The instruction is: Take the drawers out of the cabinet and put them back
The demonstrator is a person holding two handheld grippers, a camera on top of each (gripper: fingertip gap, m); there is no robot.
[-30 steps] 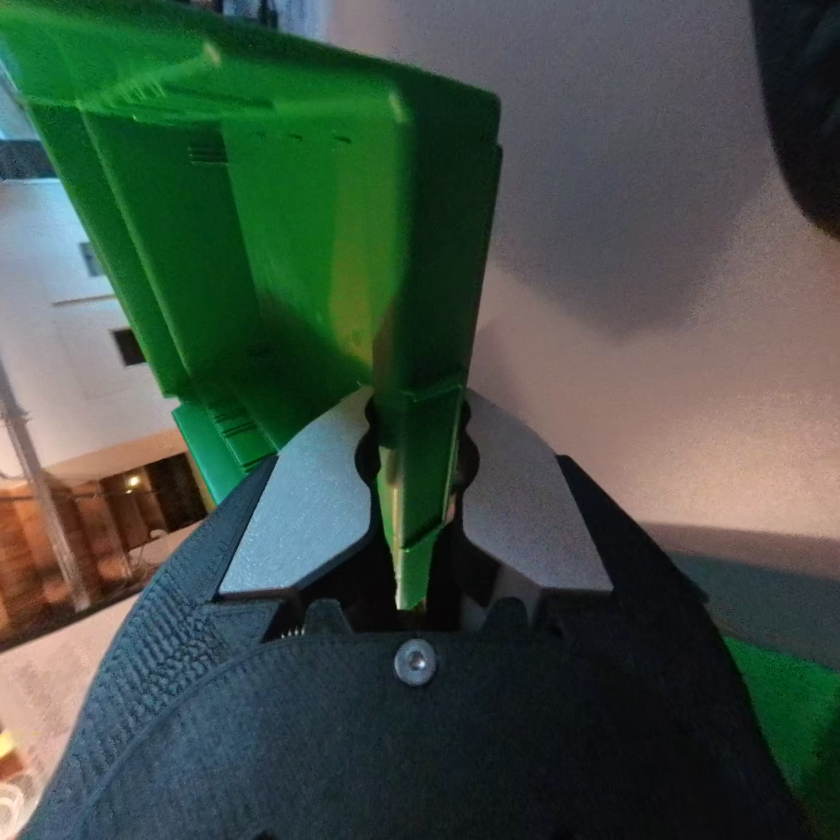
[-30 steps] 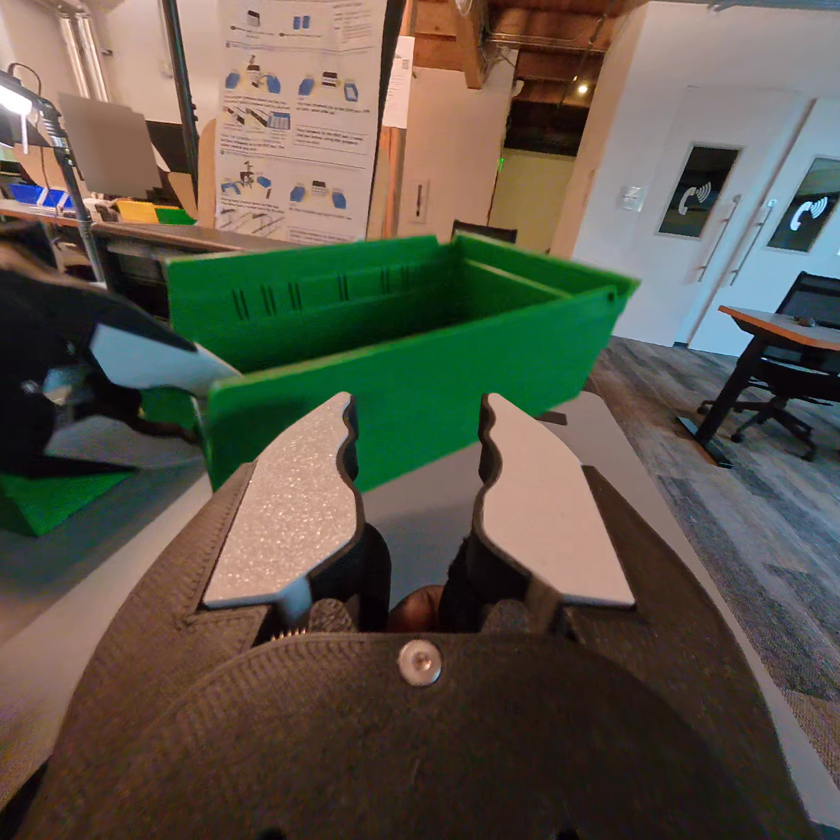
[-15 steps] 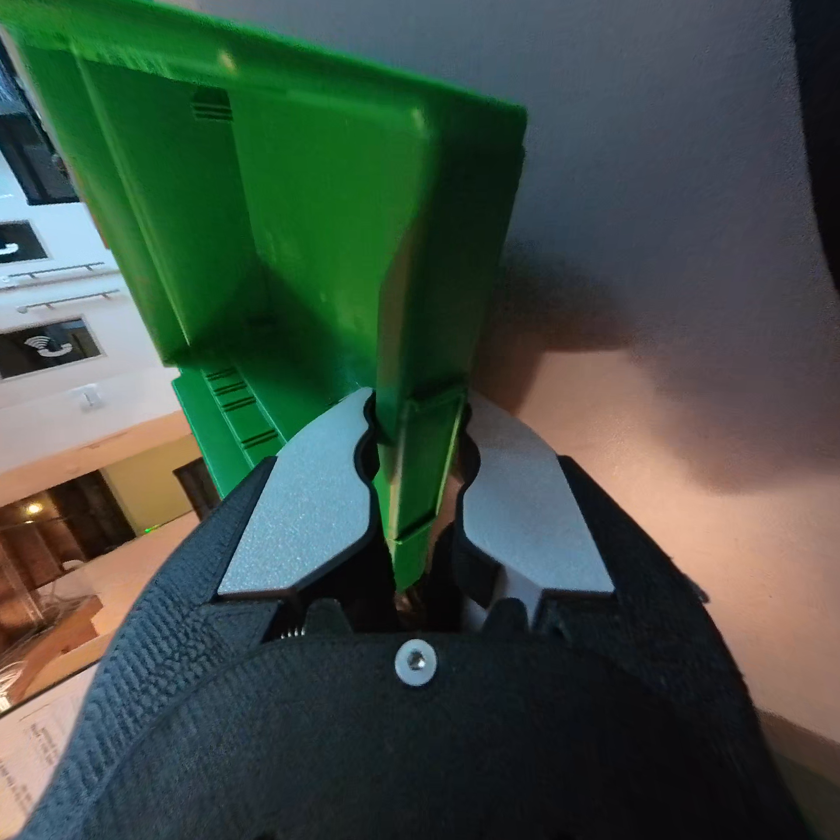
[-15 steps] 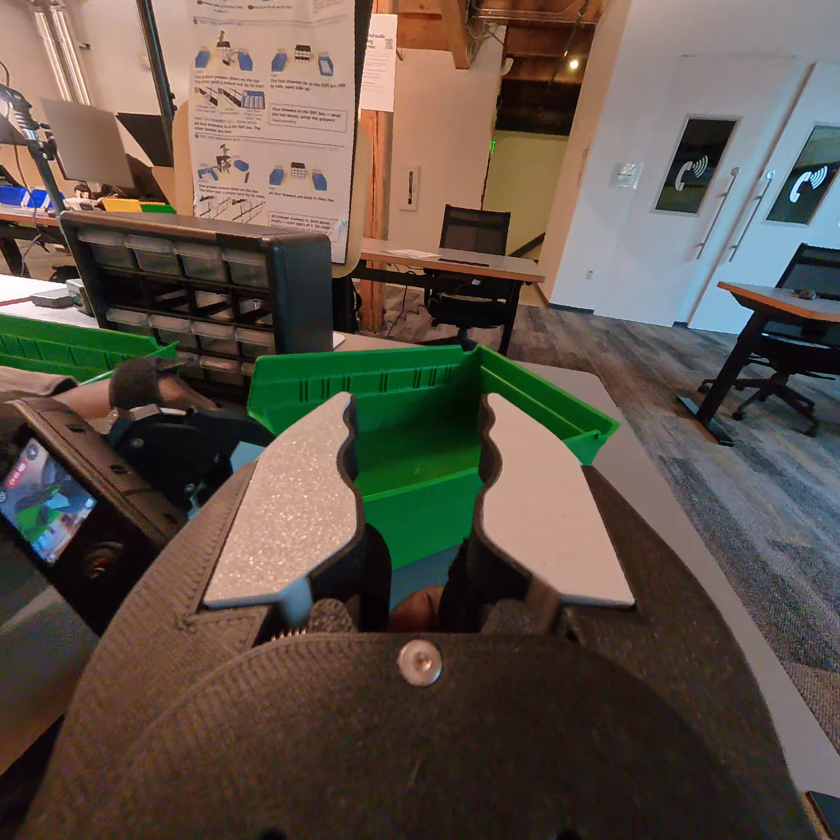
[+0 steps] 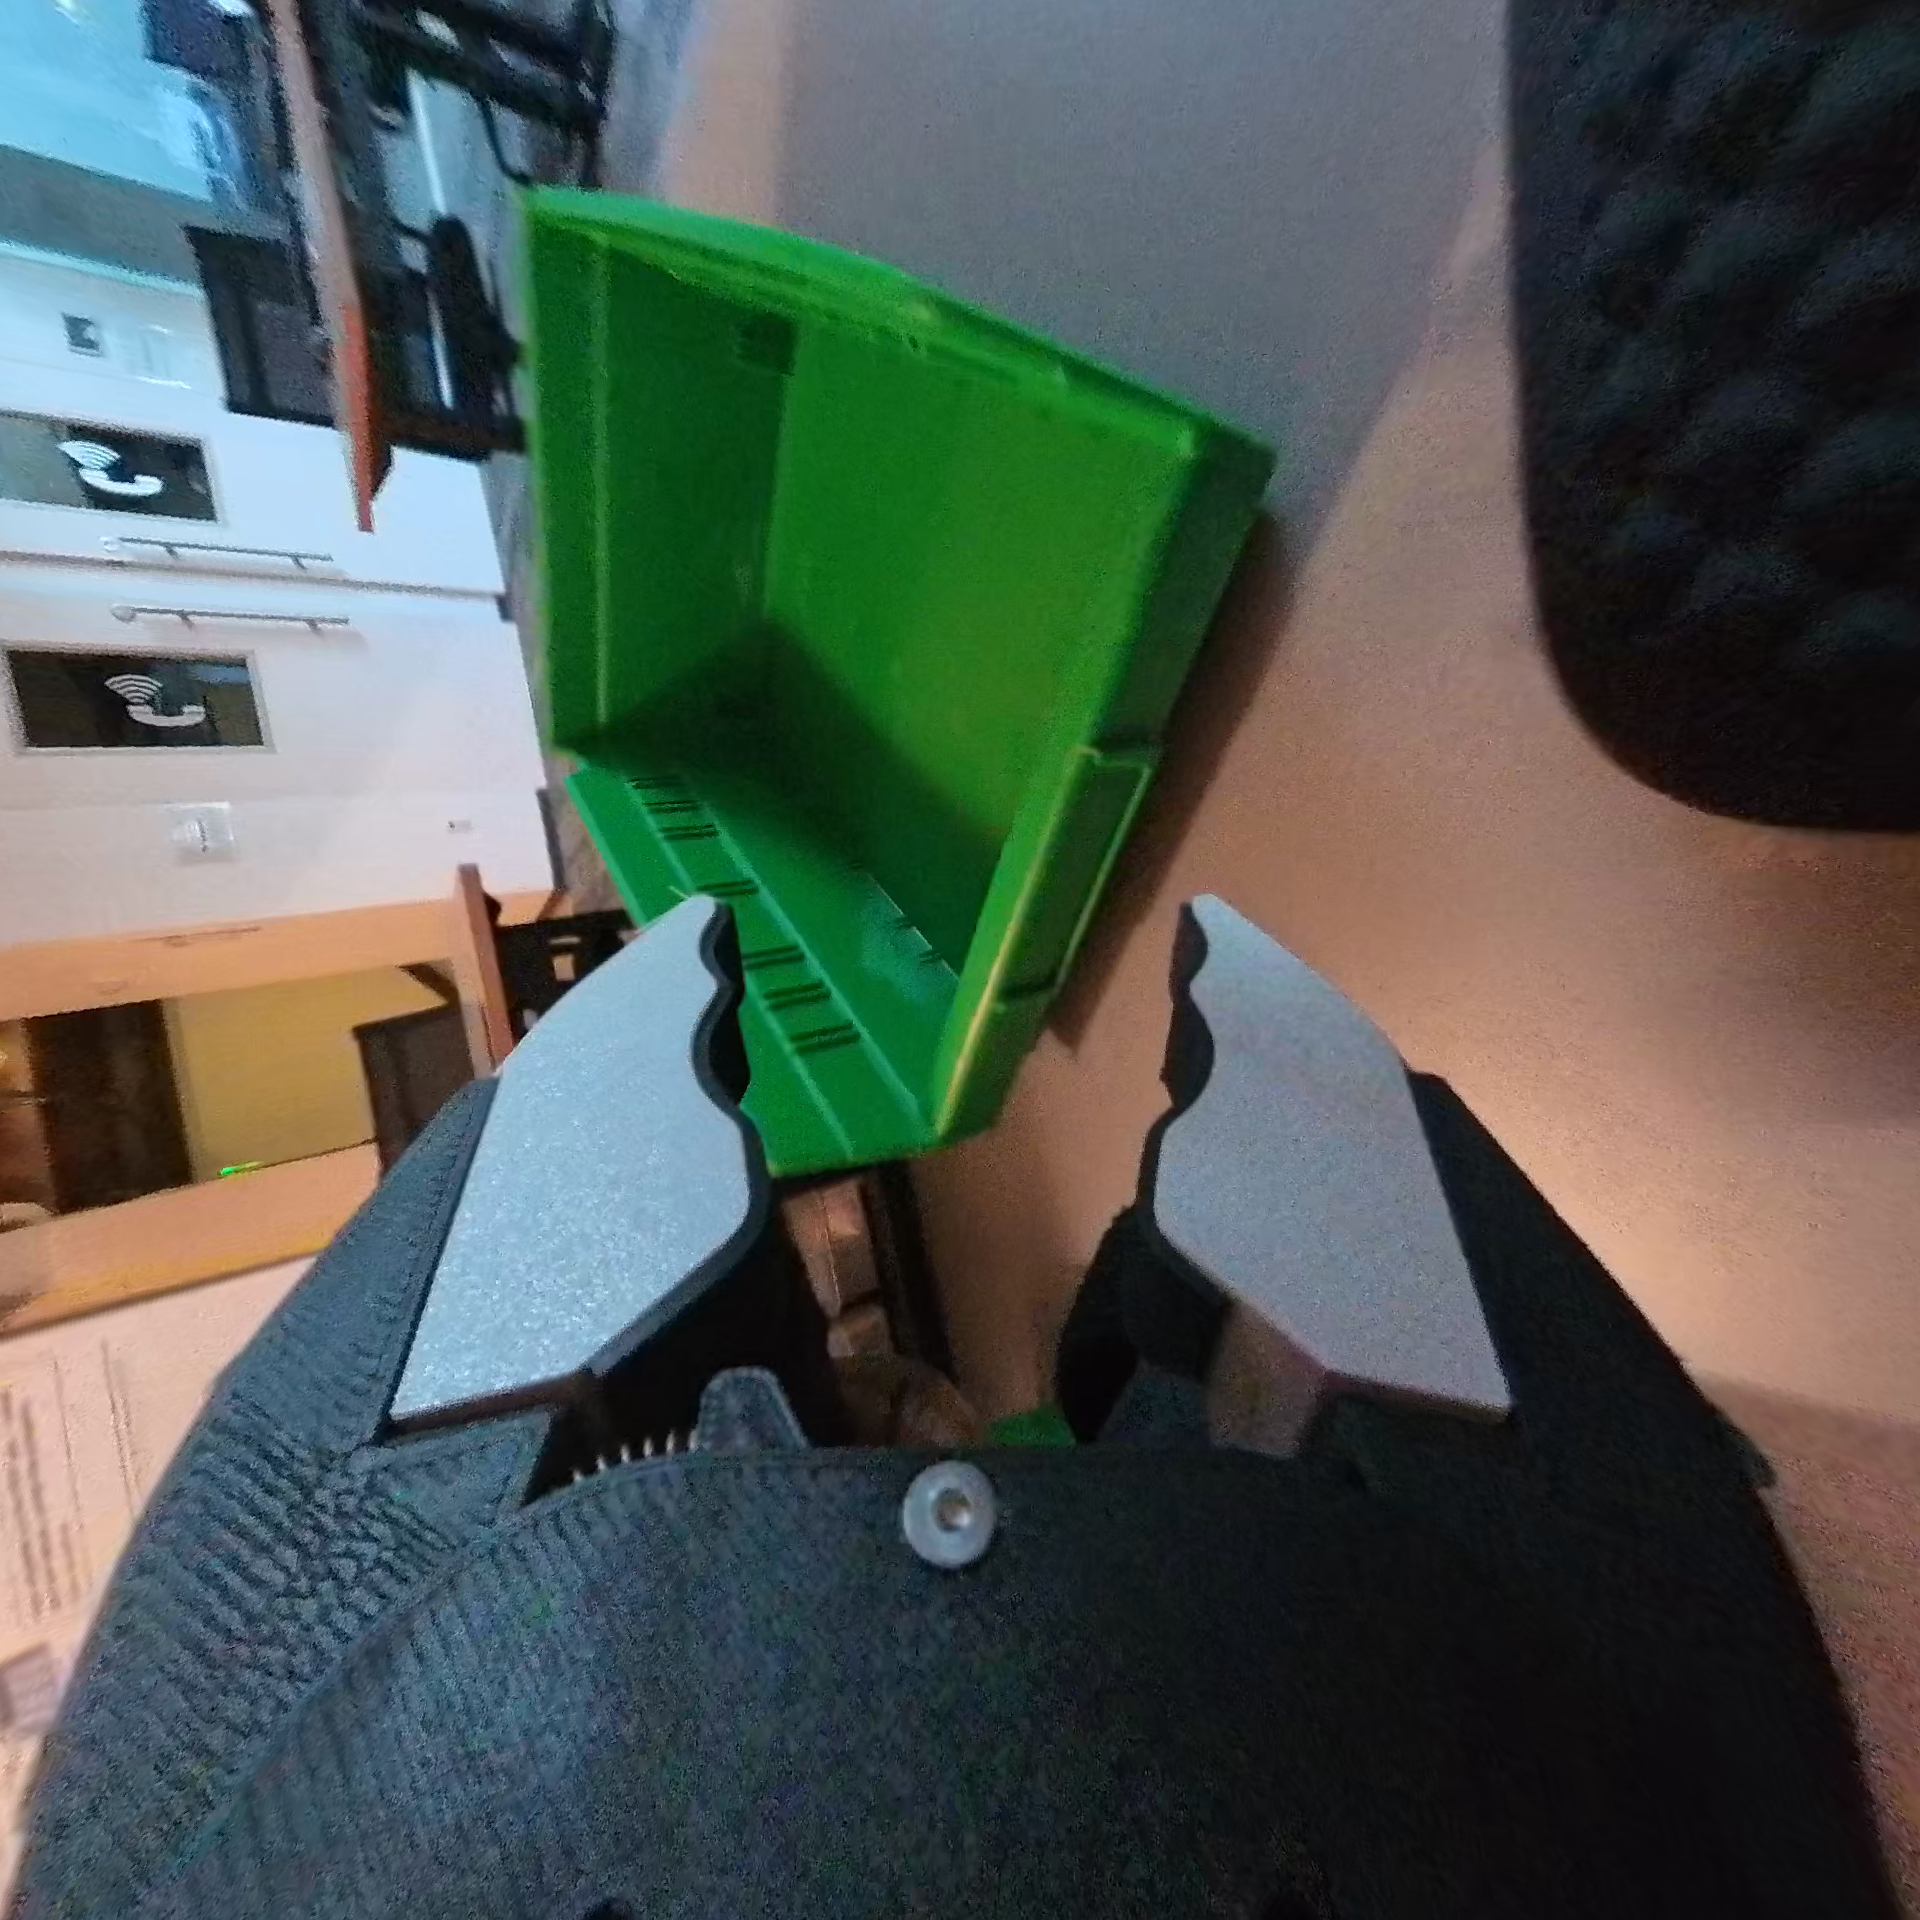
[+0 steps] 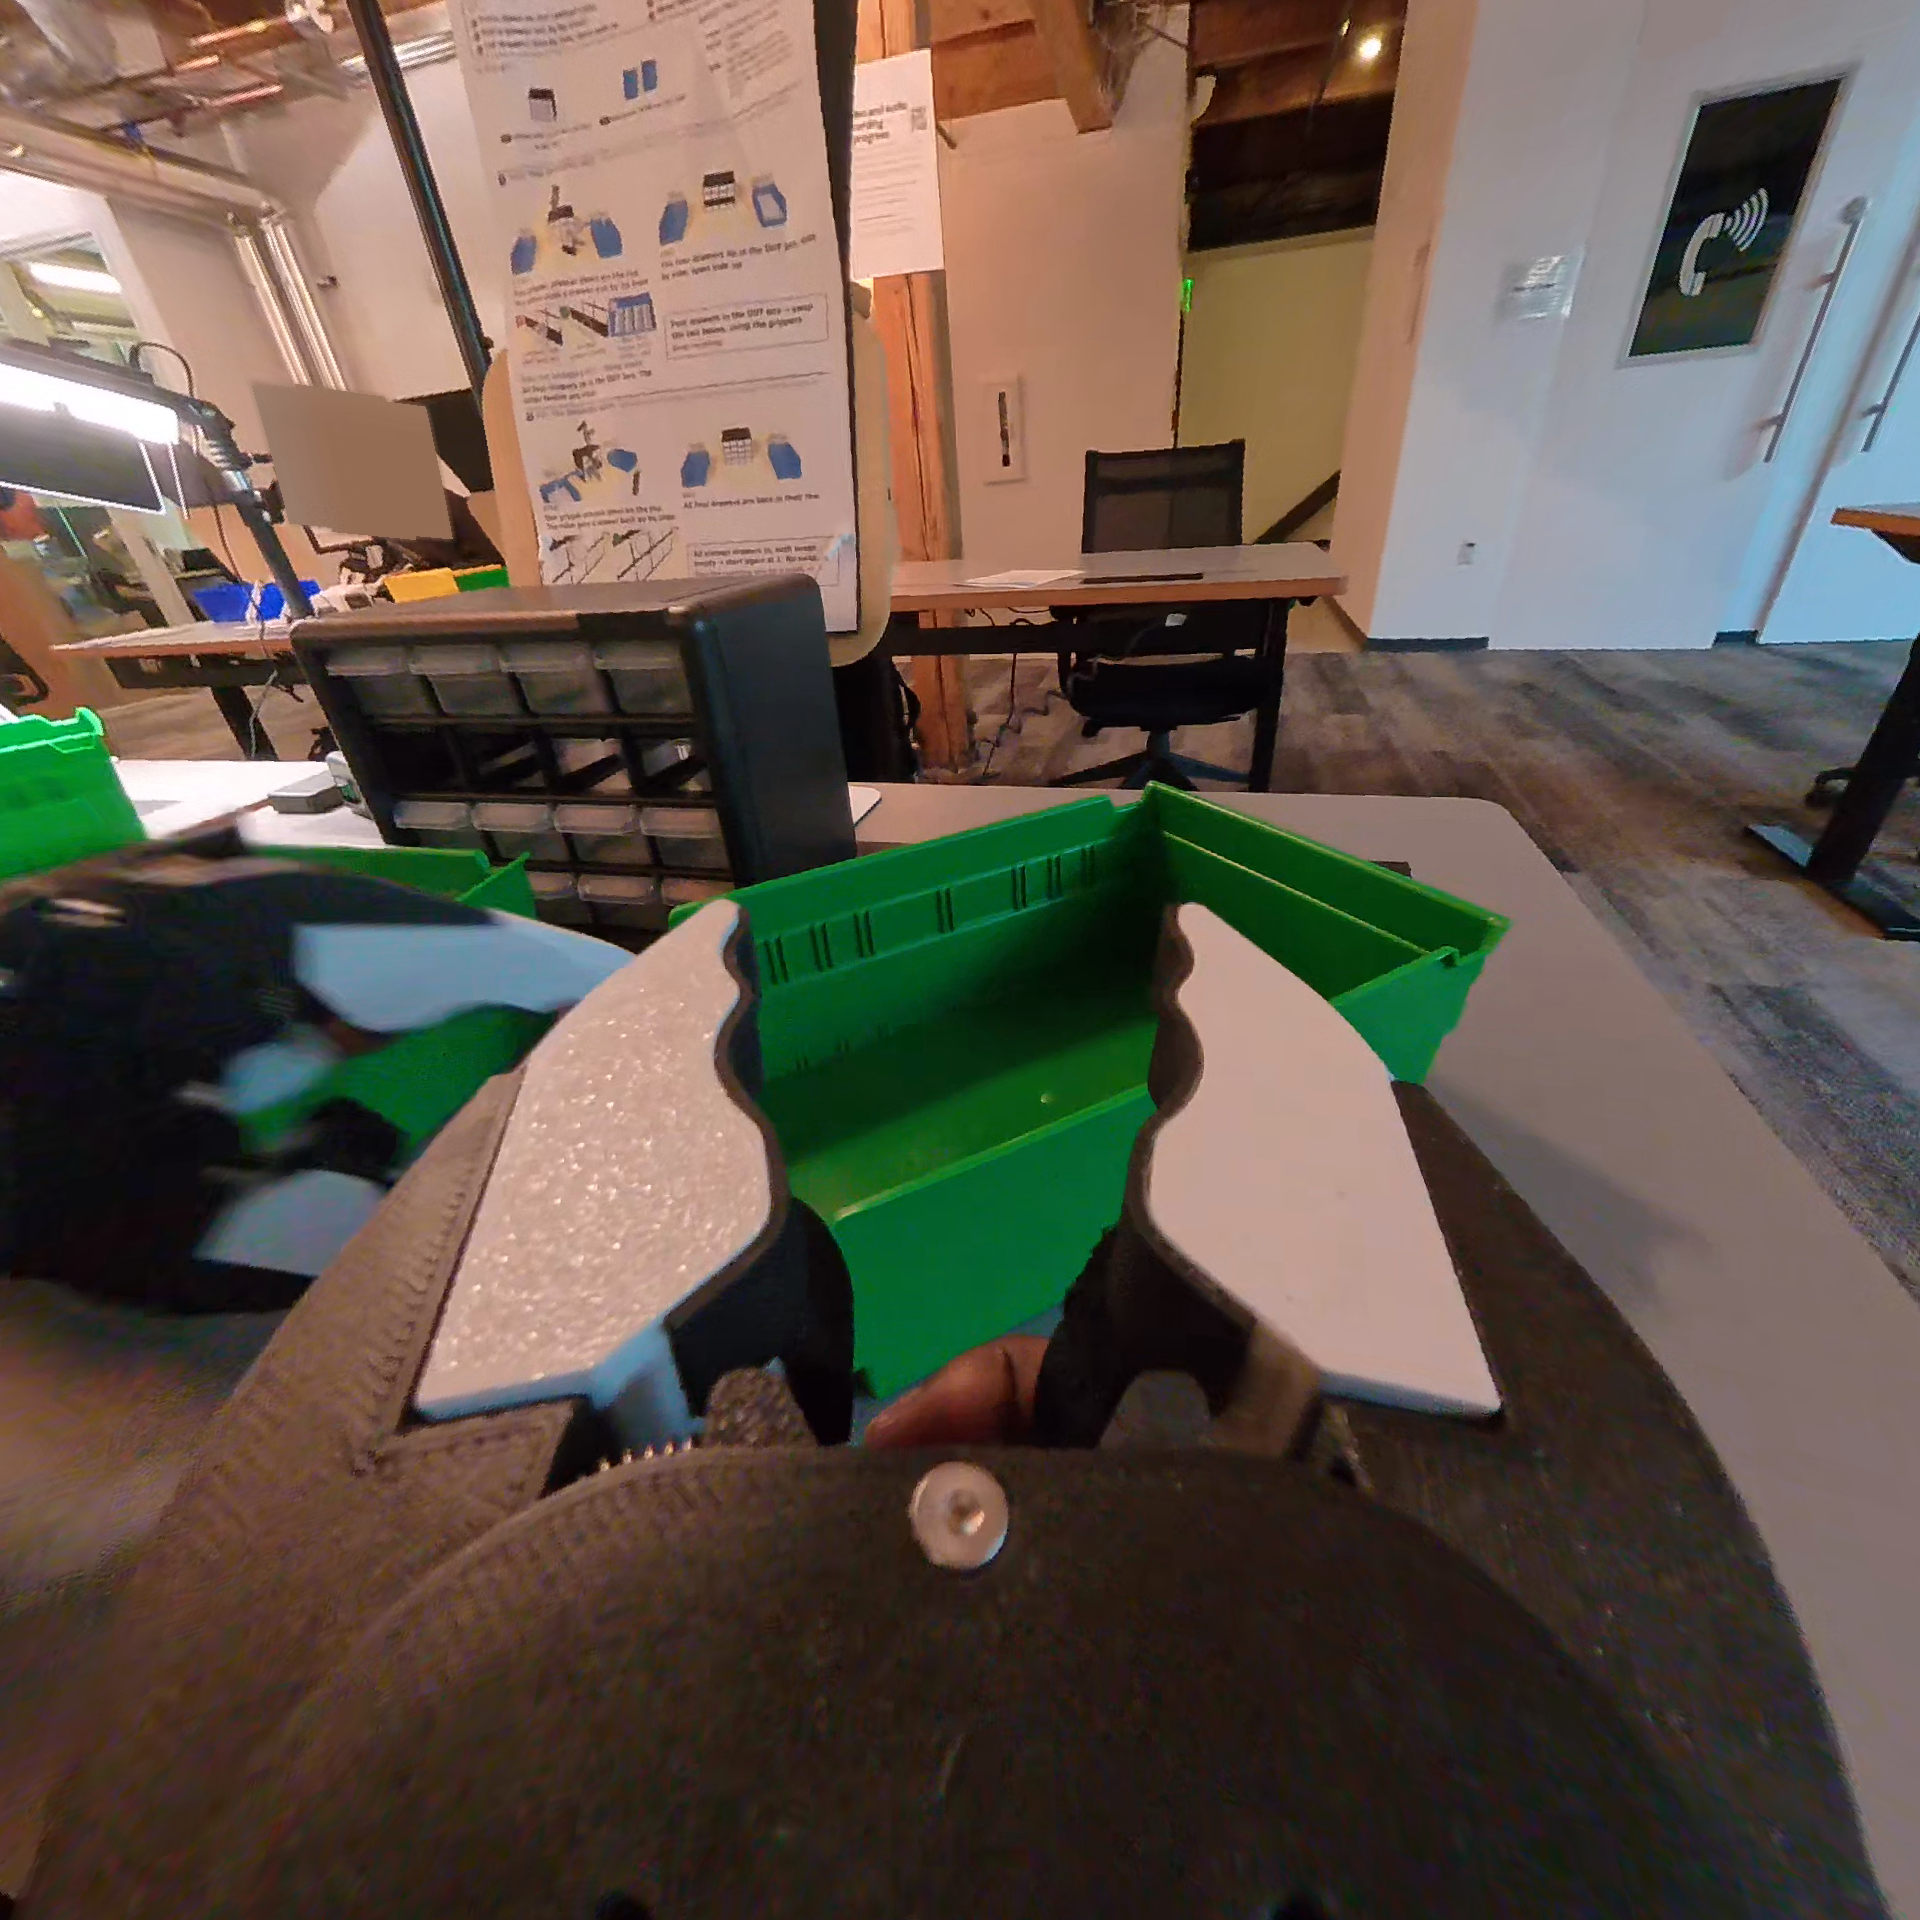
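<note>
An empty green drawer bin (image 6: 966, 1132) rests on the grey table (image 6: 1621, 1091), right in front of my right gripper (image 6: 956, 925), which is open and empty, its fingers just short of the bin's near wall. The black cabinet (image 6: 769, 727) with small clear drawers stands behind the bin. My left gripper (image 5: 951, 925) is open and empty, a little back from the same bin's (image 5: 935, 582) end wall. It also shows blurred at the left of the right wrist view (image 6: 343, 1091).
A second green bin (image 6: 457, 883) lies behind the left gripper, and a third (image 6: 52, 790) at the far left. The table's right edge drops to carpet. Desks, chairs and a poster stand beyond. The right gripper's black body (image 5: 1714, 416) fills the left view's upper right.
My left gripper let go of the green bin's wall, opened and drew back. The bin came down onto the table. My right gripper's jaws opened wider.
</note>
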